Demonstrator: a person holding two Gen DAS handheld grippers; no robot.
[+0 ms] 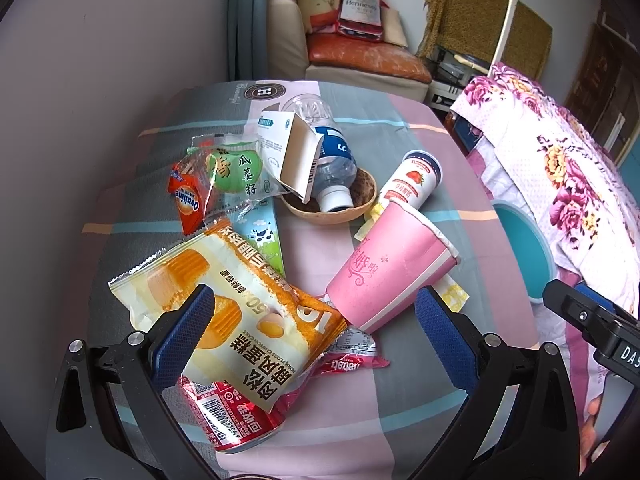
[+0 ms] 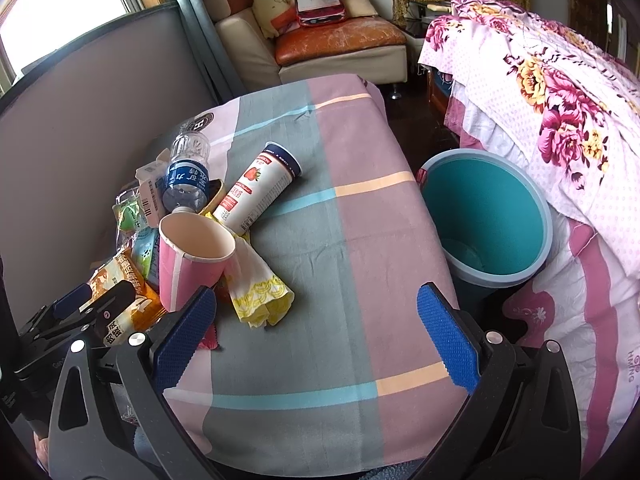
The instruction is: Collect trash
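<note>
Left gripper (image 1: pixel 312 328): wide open, over the cake bag (image 1: pixel 224 304), lower left.
Right gripper (image 2: pixel 316 328): wide open, empty.
Bin (image 2: pixel 480 216): right side.

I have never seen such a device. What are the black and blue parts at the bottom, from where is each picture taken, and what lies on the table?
No robot here: a person holds two hand grippers, each with a camera looking along its blue fingers. One picture comes from the left gripper, the other from the right gripper. Both are open and hold nothing. On the checked tablecloth lies trash: a pink paper cup, a cake wrapper, a red can, a water bottle resting in a brown bowl, and a strawberry yogurt cup. A teal bin stands beside the table.
</note>
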